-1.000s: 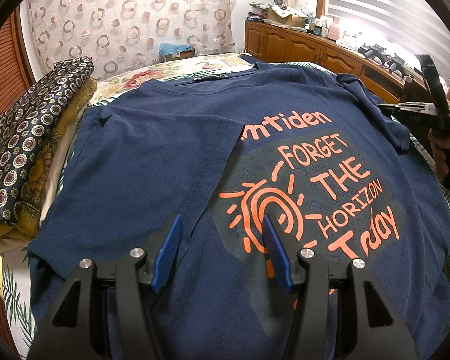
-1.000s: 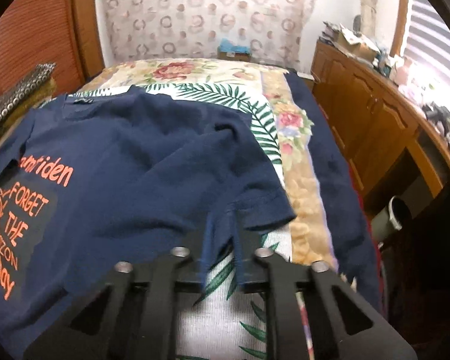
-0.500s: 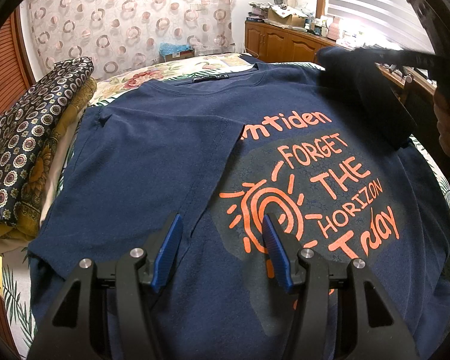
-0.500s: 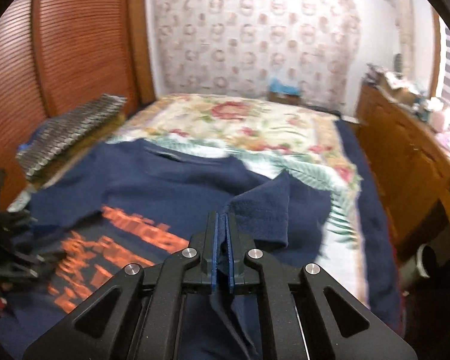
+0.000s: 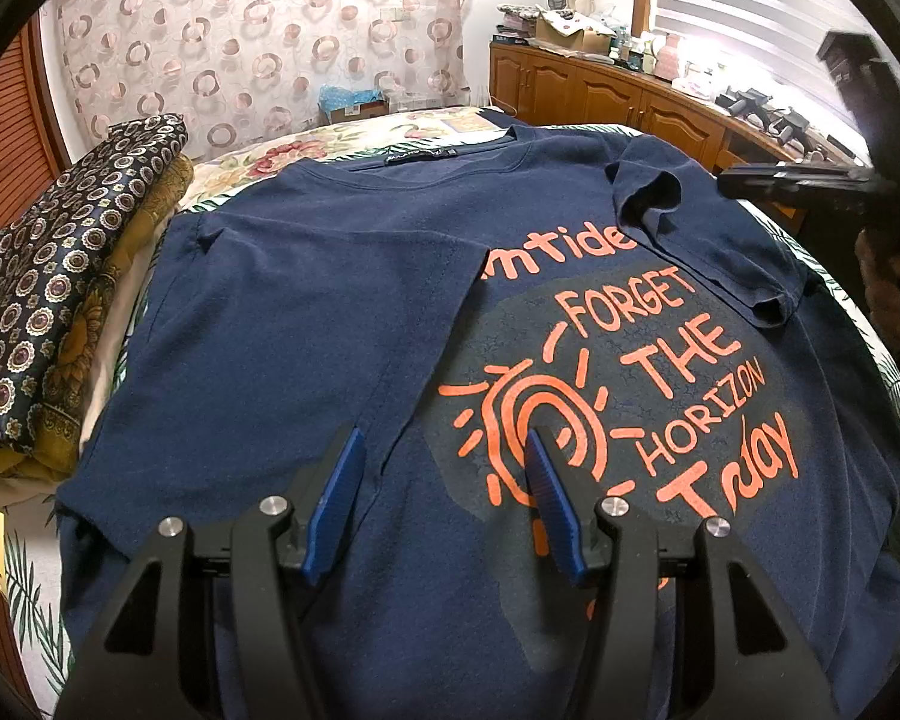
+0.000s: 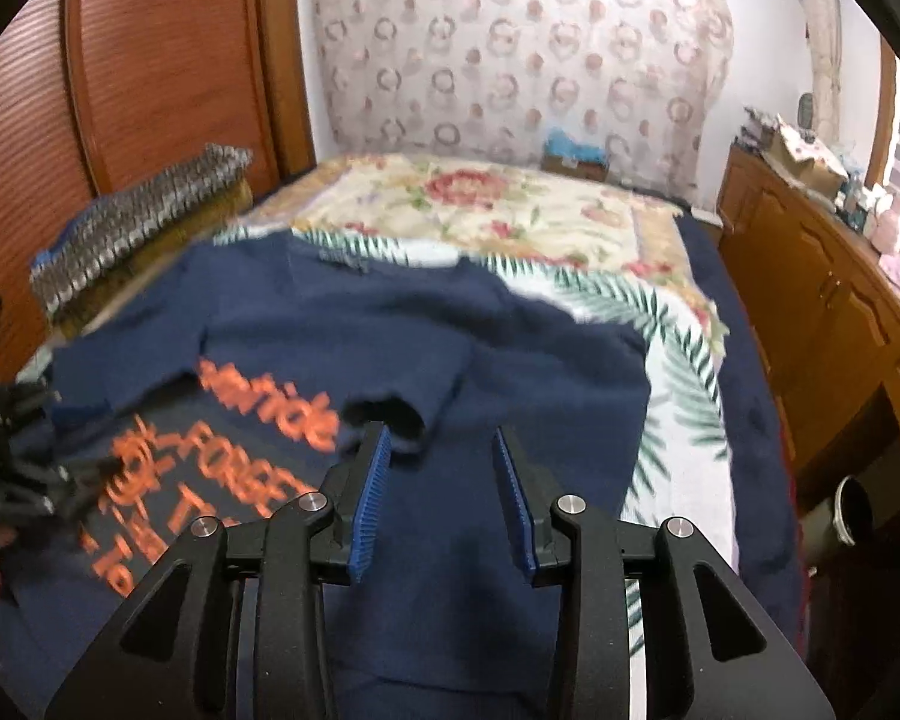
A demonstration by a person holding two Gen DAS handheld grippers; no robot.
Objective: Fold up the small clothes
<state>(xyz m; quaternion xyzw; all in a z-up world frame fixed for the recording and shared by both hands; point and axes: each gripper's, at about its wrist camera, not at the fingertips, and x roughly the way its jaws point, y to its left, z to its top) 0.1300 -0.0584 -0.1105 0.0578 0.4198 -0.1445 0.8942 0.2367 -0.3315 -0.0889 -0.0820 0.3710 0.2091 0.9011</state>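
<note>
Here the navy T-shirt (image 5: 330,312) lies face up on the bed (image 6: 510,204), its neck toward the curtain, and the folding is at the sleeve stage. One side is already turned in over the chest, its edge running down past the orange print (image 5: 624,396). The other sleeve (image 5: 708,240) now lies folded inward too, covering the end of the top word.

The right gripper (image 6: 441,492) hangs just above that sleeve; its jaws are opening, with nothing between them, so the sleeve looks freshly let go. The left gripper (image 5: 444,498) hovers over the lower middle of the shirt with its fingers apart and empty, doing no work.

In my judgement the next move is to bring the right-hand body panel over to match the left one. That calls for a pinch low on the side seam near the hem, a lift clear of the print, and a carry toward the centre line without dragging the sleeve out again. The left gripper could press on the shirt to stop it sliding. A stack of patterned cloth (image 5: 60,276) sits beside the shirt, apart from it.
</note>
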